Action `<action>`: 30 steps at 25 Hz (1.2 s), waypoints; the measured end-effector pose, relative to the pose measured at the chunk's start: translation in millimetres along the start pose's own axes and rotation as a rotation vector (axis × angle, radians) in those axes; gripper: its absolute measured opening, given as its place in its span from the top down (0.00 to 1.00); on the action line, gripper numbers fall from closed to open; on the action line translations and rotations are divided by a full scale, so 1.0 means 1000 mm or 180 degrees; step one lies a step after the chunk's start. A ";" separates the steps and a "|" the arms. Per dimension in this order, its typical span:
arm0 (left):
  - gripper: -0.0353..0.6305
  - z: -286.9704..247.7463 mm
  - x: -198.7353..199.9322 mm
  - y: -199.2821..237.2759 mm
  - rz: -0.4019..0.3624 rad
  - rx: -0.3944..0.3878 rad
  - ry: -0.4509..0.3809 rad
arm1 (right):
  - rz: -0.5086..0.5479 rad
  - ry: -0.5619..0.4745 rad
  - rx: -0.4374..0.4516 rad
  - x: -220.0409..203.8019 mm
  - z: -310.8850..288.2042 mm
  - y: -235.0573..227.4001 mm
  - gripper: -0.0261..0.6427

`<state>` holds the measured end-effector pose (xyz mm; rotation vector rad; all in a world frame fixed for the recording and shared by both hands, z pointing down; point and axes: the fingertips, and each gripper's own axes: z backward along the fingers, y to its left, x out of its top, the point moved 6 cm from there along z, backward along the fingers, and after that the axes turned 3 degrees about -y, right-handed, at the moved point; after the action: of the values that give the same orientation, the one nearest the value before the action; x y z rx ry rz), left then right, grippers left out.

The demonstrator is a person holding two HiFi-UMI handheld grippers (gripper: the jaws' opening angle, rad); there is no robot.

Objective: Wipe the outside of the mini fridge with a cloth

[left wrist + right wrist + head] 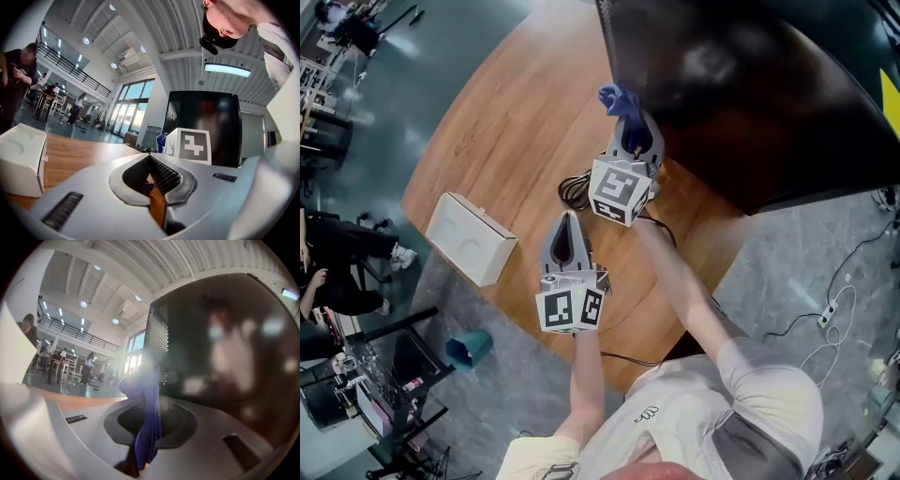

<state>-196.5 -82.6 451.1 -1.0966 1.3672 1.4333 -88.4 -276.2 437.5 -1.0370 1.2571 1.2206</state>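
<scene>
Blue cloth [617,97] is pinched in the closed fingers of the right gripper [628,122], just beside the black mini fridge [741,84] on the counter [506,141]. Left gripper [567,223] fingers are held together, empty.

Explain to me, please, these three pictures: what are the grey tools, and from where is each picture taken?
No robot here: a person holds two hand-held grippers. The head view comes from a camera on the person's head, looking down; the other two come from cameras riding on each gripper. The right gripper is shut on a blue cloth, beside the black mini fridge. The left gripper is shut and empty. On the wooden table lie a white box and a dark cable.
</scene>
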 end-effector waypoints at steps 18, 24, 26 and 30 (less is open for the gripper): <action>0.94 0.012 0.016 -0.067 -0.0032 -0.0464 -0.0089 | 0.0278 0.0160 -0.0793 0.011 0.128 -0.151 0.87; 0.94 0.015 0.020 -0.091 -0.0086 -0.0617 -0.0067 | 0.0287 0.0210 -0.0996 0.015 0.161 -0.195 0.87; 0.94 0.016 0.021 -0.097 -0.0099 -0.0653 -0.0068 | 0.0282 0.0218 -0.1061 0.015 0.170 -0.206 0.87; 0.94 0.018 0.021 -0.110 -0.0124 -0.0745 -0.0064 | 0.0105 0.0265 -0.1204 0.013 0.184 -0.229 0.87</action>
<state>-96.6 -60.2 403.4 -1.2465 1.1784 1.6009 157.4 -116.4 418.9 -1.3549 1.1329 1.4901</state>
